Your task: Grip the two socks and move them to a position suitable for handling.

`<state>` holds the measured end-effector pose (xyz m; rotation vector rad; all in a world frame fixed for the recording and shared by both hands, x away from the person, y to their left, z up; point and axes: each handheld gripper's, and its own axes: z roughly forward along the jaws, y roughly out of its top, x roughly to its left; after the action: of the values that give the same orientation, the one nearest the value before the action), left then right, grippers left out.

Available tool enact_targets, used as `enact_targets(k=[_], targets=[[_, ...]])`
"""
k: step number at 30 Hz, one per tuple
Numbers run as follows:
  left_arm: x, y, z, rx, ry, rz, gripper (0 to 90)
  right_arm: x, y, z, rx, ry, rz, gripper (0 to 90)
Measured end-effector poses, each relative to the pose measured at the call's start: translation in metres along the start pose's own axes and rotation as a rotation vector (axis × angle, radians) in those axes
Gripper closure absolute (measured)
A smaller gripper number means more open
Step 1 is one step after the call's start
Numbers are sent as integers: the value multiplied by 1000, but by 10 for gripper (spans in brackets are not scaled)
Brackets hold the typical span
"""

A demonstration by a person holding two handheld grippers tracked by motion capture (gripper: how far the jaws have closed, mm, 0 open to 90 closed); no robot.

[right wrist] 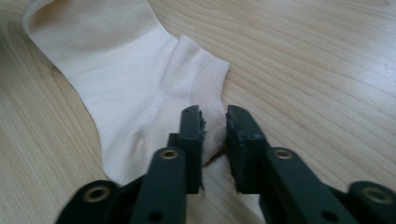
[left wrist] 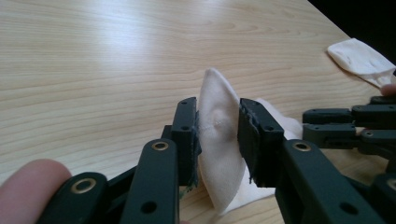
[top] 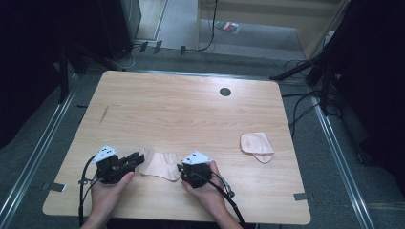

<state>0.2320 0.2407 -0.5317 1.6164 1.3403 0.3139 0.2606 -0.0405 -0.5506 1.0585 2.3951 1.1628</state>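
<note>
A pale peach sock [top: 161, 164] lies near the table's front edge between my two grippers. The left gripper [top: 137, 159] is at the sock's left end. In the left gripper view its jaws [left wrist: 218, 108] stand a little apart, and a raised fold of the sock [left wrist: 219, 154] fills the gap and touches both pads. The right gripper [top: 180, 168] is at the sock's right end. In the right gripper view its jaws [right wrist: 215, 116] are narrowly apart, tips down over the ribbed cuff of the flat sock [right wrist: 126, 74], and the pads are not pressing the cloth.
A second peach sock [top: 257, 144], folded, lies to the right near the table's right edge and appears in the left gripper view [left wrist: 362, 58]. The wooden table [top: 181, 109] has a small black round cap [top: 225, 91] at the back. Cables run on the floor around.
</note>
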Motion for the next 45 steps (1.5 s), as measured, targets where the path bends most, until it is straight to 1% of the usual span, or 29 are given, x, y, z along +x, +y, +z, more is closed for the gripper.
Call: enact_targets(k=[1, 2, 5, 6, 7, 10, 11, 12, 13, 14, 15, 18, 19, 20, 21, 22, 23, 24, 25, 26, 27, 28, 32, 35, 38, 42, 43, 44, 45], targets=[[7, 1, -3, 0, 11, -19, 618, -1, 0, -2, -6, -3, -9, 856], [7, 1, -3, 0, 11, -19, 598, -1, 0, -2, -6, -3, -9, 856], [18, 1, -9, -5, 32, -48, 563, -6, 1, -8, -18, 13, 3, 867], [18, 1, -9, -5, 32, -48, 554, -6, 1, -8, -18, 13, 3, 867], [20, 1, -9, 0, 47, -52, 544, -9, 1, -12, -25, 12, 3, 867], [19, 1, -6, 9, 45, -55, 513, -12, 1, -15, -32, 11, 8, 860], [18, 0, -4, 23, 45, -51, 500, -17, 2, -18, -37, 28, 37, 811], [17, 0, -2, 33, 41, -47, 500, -17, 2, -18, -37, 28, 37, 811], [15, -1, 2, 51, 42, -42, 491, -18, 2, -18, -44, 35, 47, 775], [14, -2, 4, 60, 43, -34, 484, -18, 2, -18, -52, 47, 62, 713], [11, -3, 8, 86, 60, -23, 485, -18, 3, -16, -54, 51, 74, 632], [10, -3, 11, 100, 62, -16, 514, -13, 2, -12, -41, 51, 73, 604], [9, -4, 13, 114, 65, 0, 584, -10, 1, -9, -29, 36, 59, 611], [9, -4, 13, 114, 65, 0, 620, -10, 1, -9, -29, 36, 59, 611], [9, -4, 13, 124, 65, 6, 668, -8, 0, -6, -12, 11, 51, 644], [8, -4, 14, 131, 69, 14, 668, -8, 0, -6, -12, 11, 51, 644], [8, -5, 14, 139, 66, 19, 766, -7, -1, -5, -12, -15, 39, 715], [8, -5, 15, 147, 64, 23, 766, -7, -1, -5, -12, -15, 39, 715], [7, -5, 14, 148, 62, 38, 875, -6, -1, -6, -10, -54, 16, 828], [7, -5, 14, 148, 62, 38, 896, -6, -1, -6, -10, -54, 16, 828], [6, -4, 13, 151, 49, 47, 896, -7, -2, -6, -9, -51, 16, 880], [6, -4, 13, 143, 48, 49, 900, -8, -2, -7, -11, -35, 19, 900], [4, -2, 9, 127, 28, 56, 900, -11, -2, -10, -33, -29, 22, 900], [3, -3, 9, 133, 19, 63, 900, -13, 1, -18, -68, -29, 15, 900], [2, -5, 10, 143, 4, 61, 900, -14, 1, -20, -71, -37, 12, 900], [-8, -6, 8, 138, -22, 76, 900, -19, 2, -28, -79, -43, 23, 900], [-14, -6, 8, 138, -36, 80, 900, -21, 2, -34, -82, -48, 19, 900], [-14, -6, 8, 138, -36, 80, 900, -21, 2, -34, -82, -48, 19, 900], [-21, -8, 7, 137, -50, 90, 900, -23, 1, -40, -81, -51, 15, 900]])
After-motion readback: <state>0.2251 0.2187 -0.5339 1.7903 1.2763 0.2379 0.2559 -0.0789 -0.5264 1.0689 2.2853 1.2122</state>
